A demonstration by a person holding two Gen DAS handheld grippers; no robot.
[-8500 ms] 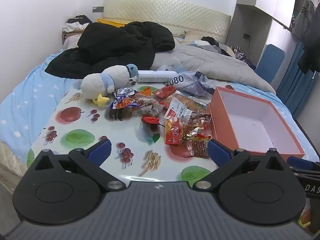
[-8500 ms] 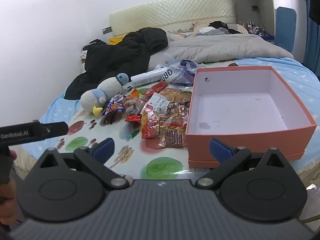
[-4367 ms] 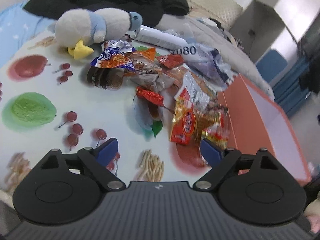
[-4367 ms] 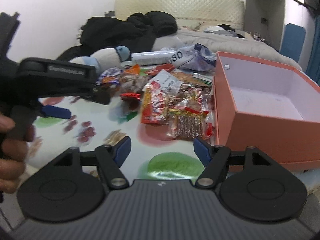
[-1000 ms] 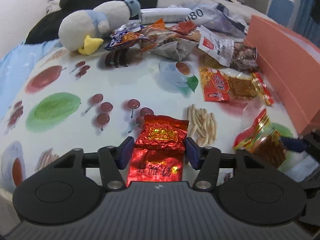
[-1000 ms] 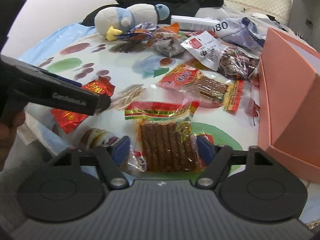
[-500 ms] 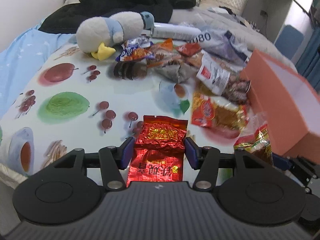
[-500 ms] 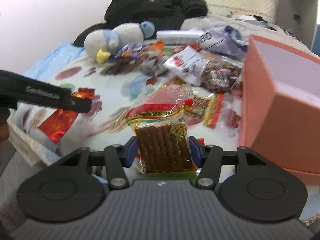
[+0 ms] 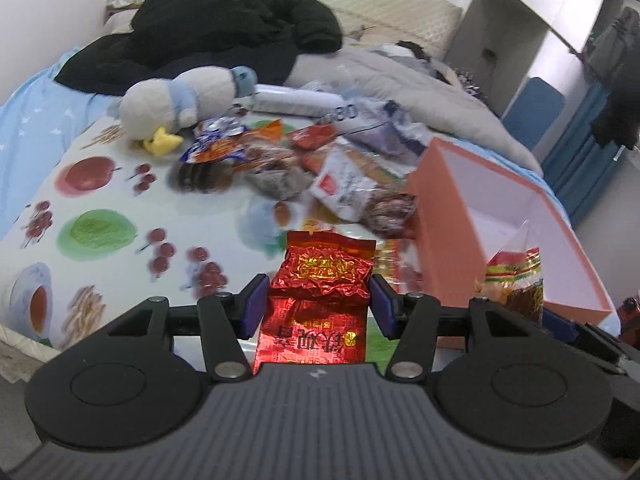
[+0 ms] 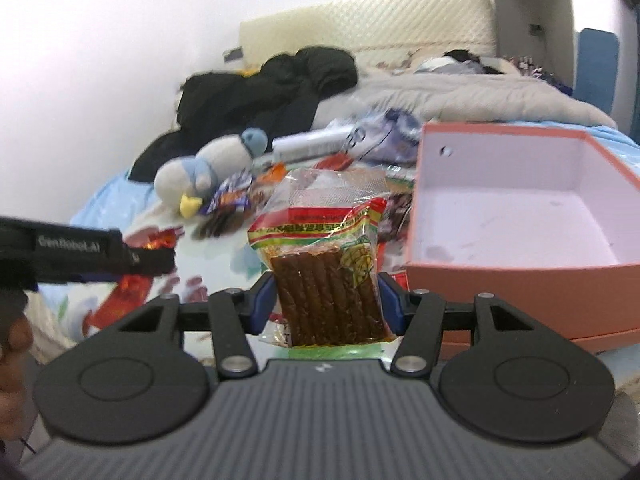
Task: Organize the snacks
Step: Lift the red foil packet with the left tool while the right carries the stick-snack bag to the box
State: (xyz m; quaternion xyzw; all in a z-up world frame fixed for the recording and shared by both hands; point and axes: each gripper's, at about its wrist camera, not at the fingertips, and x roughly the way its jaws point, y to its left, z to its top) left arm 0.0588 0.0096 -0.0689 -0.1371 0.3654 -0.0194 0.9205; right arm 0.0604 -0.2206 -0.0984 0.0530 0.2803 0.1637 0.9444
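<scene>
Left wrist view: the left tool [image 9: 318,306] sits at the lower centre of the frame, its two blue pads pressed against the sides of one red foil packet [image 9: 318,300], which it grips clear of the bench [image 9: 104,208]. One orange box [image 9: 448,216] with a white inside stands open at the right of the frame. At the lower right edge one clear packet of brown sticks [image 9: 518,280] shows in front of the box (the tool holding it is mostly hidden here). A loose pile of snack packets [image 9: 304,164] lies in the middle of the bench, too jumbled and blurred to count. One plush penguin [image 9: 180,100] lies at the upper left of the pile, and one black jacket [image 9: 224,36] is heaped on the bed behind.

Right wrist view: the right tool [image 10: 326,304] at the lower centre is clamped on the single packet of brown sticks, both pads touching its sides. The orange box fills the right of the frame and is empty. The left tool's black body enters from the left edge with the red foil packet beneath it, and part of one hand [image 10: 14,356] shows at the lower left.
</scene>
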